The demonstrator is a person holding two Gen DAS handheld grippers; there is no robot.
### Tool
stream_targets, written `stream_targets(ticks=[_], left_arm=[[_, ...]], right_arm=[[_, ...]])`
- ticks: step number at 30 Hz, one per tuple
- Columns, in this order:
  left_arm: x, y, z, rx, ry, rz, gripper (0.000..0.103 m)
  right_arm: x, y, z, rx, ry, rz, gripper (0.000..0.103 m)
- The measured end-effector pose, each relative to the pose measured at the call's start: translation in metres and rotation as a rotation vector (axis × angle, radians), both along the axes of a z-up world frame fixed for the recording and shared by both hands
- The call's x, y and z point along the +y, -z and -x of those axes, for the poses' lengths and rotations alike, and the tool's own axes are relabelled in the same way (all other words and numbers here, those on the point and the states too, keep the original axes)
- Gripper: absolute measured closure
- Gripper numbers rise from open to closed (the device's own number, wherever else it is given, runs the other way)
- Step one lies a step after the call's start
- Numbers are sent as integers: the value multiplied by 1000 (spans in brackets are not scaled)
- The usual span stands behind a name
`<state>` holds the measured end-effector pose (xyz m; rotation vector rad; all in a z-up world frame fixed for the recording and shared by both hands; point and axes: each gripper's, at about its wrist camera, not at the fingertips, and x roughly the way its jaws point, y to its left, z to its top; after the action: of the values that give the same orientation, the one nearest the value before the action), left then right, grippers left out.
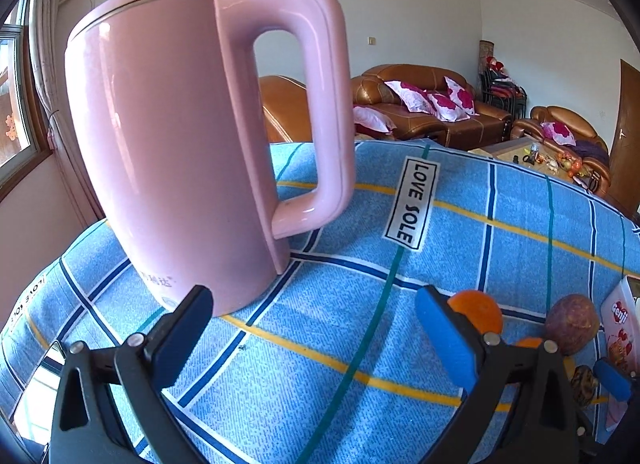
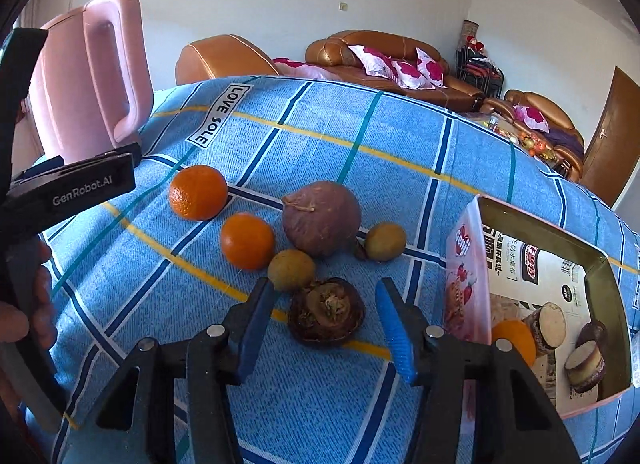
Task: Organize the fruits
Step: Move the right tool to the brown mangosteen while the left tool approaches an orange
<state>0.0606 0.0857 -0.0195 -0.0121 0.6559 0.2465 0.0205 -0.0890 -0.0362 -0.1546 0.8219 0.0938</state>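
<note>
Right claw (image 2: 326,320) spread around the dark mangosteen (image 2: 326,312) just left of the open box (image 2: 536,223) — not pinching yet. Hard-looking rind, probably light, rolls easily — grip its widest sides. Left claw (image 1: 316,328) spread, empty.

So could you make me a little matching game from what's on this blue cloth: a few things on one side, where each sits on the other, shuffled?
Things:
1. pink kettle
2. dark brown fruit
3. open box
4. big purple fruit

Places:
A. far right on the cloth, an orange and round cakes inside
B. between the open jaws of the right gripper, not pressed
C. far left, upright, handle facing the fruits
D. middle of the fruit cluster, beyond two small yellow-green fruits

Pairs: 1-C, 2-B, 3-A, 4-D
</note>
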Motion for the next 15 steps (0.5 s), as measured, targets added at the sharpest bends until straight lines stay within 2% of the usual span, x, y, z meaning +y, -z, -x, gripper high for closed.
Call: stream_targets(ticks=[2, 7, 10, 15], left_arm=[[0, 0, -3, 4, -1, -1, 0], [0, 0, -5, 10, 9, 6, 0], [4, 0, -7, 12, 7, 14, 0], [8, 0, -8, 13, 17, 36, 0]], right_arm=[[2, 6, -6, 47, -6, 7, 48], [-2, 7, -6, 59, -21, -26, 50], [-8, 7, -2, 74, -46, -86, 59], [-11, 6, 3, 73, -53, -119, 59]])
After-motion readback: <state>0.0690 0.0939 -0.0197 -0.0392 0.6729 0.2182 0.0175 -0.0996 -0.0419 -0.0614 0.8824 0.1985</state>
